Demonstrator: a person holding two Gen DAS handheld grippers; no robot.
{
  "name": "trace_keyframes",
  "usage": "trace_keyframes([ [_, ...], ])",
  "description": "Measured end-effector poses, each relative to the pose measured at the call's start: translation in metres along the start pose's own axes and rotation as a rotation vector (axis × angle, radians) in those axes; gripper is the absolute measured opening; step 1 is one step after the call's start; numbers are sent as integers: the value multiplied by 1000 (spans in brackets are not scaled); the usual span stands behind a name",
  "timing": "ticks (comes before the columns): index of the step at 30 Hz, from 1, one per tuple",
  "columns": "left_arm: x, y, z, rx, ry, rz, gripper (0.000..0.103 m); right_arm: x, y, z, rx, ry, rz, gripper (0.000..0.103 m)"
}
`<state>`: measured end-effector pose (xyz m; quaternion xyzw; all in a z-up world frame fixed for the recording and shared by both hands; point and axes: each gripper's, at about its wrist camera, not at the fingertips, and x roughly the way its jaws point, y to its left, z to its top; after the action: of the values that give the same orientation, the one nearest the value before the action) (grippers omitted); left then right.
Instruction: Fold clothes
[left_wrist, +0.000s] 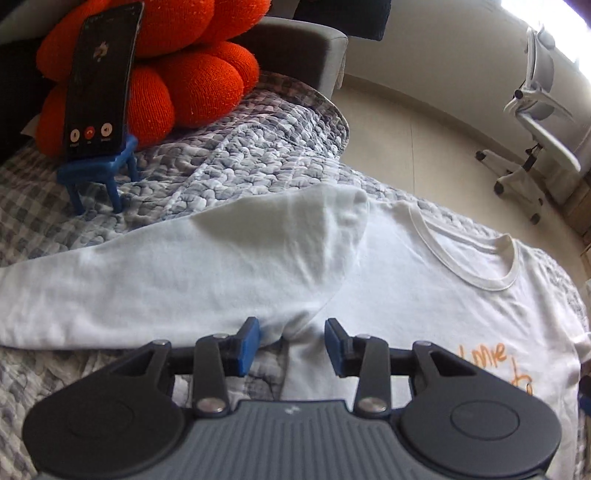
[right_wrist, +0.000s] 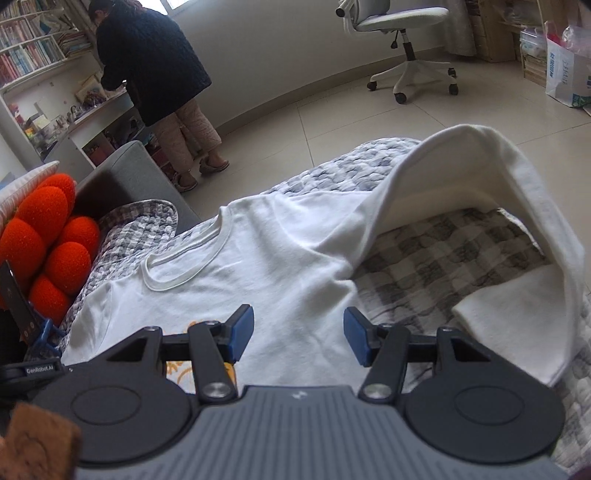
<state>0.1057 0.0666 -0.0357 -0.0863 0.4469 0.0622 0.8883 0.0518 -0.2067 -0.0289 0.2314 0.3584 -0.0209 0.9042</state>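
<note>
Folding is underway: I am viewing the quilted bed (left_wrist: 258, 155) carrying the white T-shirt (left_wrist: 424, 295), sleeves being turned inward near its edges. Left gripper (left_wrist: 291, 345) and right gripper (right_wrist: 299, 338) are hovering open, empty; next calls for regripping the raised sleeve (right_wrist: 498, 177).

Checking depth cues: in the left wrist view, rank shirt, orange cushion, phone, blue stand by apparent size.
1. shirt
2. orange cushion
3. phone
4. blue stand
The shirt lies nearest the camera, so its lead is partly nearness.
</note>
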Motion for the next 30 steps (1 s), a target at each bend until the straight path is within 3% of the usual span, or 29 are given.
trace_keyframes([
  [4,-23,-20,-13,8,-5,-54,44,-13,-19,6,-1,-35,-34,58],
  [8,-33,-50,-37,68,-27,-95,62,-23,-33,7,-19,-56,-71,58],
  [11,-27,-61,-56,64,-60,-148,62,-33,-43,8,-24,-85,-105,58],
  [12,-22,-64,-61,63,-68,-147,62,-37,-46,7,-31,-102,-125,58],
  [14,-9,-73,-66,54,-13,-96,61,-44,-48,3,-54,-126,-165,58],
  [21,-12,-99,-74,103,-57,-117,63,-50,-51,-2,-240,-216,-327,60],
  [30,-12,-96,-67,55,-67,-146,63,-29,-80,-1,-263,-138,-432,59],
])
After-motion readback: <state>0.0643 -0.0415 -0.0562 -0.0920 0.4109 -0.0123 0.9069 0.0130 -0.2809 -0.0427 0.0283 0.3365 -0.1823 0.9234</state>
